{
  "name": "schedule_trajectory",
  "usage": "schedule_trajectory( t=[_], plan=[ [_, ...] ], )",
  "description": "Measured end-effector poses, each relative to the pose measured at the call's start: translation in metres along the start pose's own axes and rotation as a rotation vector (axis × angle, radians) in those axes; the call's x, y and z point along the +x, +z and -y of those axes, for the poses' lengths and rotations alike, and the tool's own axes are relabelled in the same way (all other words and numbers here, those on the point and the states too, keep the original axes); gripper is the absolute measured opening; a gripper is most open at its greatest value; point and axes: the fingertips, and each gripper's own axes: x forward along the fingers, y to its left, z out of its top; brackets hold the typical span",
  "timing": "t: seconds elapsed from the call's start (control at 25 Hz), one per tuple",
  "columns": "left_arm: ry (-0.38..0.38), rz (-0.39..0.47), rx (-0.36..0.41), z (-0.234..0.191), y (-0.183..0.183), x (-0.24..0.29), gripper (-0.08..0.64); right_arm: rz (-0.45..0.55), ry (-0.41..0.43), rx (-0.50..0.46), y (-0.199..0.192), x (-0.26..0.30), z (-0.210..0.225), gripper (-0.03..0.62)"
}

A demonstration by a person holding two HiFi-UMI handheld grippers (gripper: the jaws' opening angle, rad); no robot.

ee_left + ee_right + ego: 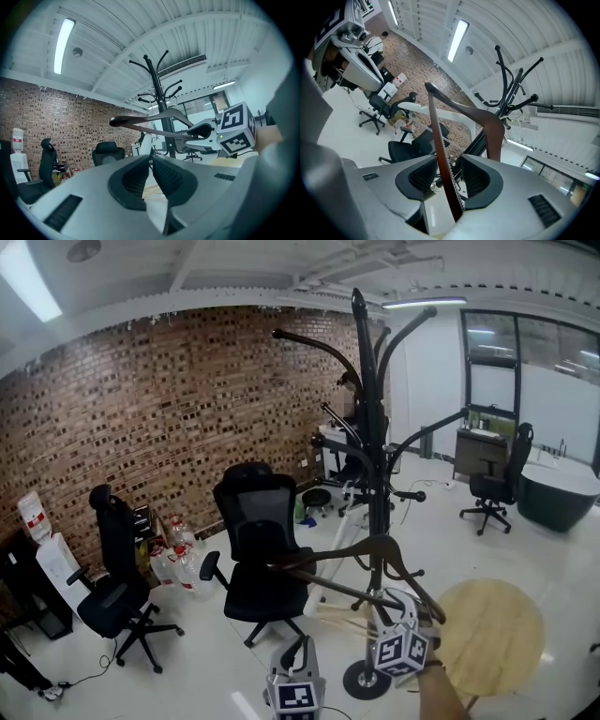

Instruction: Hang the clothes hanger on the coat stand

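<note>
A dark wooden clothes hanger (375, 547) hangs tilted beside the pole of the black coat stand (373, 409), its metal hook (506, 119) close to one of the stand's lower arms. My right gripper (451, 171) is open: the hanger's bottom bar (440, 140) runs between the jaws with a gap on each side. In the head view that gripper (384, 604) sits under the hanger, its marker cube just below. My left gripper (151, 161) is shut and holds nothing. It points level at the hanger (154, 126) and the stand (157, 84) from lower left (300, 648).
Two black office chairs (258, 549) (117, 587) stand left of the coat stand before a brick wall (169, 409). Water bottles (173, 559) sit on the floor by the wall. A round wooden table (492, 634) is at the lower right, another chair (497, 484) and a dark tub (558, 493) beyond.
</note>
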Motion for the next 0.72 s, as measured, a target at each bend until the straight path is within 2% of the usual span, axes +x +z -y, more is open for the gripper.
schedule_trajectory(
  t=[0.12,0.2,0.36,0.56,0.72],
  plan=[
    [-0.005,0.001,-0.003,0.001,0.001,-0.003,0.04,-0.015,-0.011,0.027,-0.003,-0.003,0.005,0.158],
    [-0.007,0.004,-0.005,0.001,-0.001,-0.005,0.04,-0.021,-0.021,0.044,-0.004,-0.007,0.003,0.194],
    [-0.001,0.019,-0.016,-0.005,-0.005,-0.011,0.04,-0.017,-0.038,0.083,-0.004,-0.014,-0.006,0.196],
    [0.001,0.029,-0.031,0.004,-0.002,-0.017,0.04,0.019,-0.069,0.212,-0.004,-0.04,0.007,0.196],
    [-0.016,0.038,-0.037,-0.013,-0.014,-0.027,0.04,0.05,-0.088,0.304,0.014,-0.055,-0.008,0.196]
  ],
)
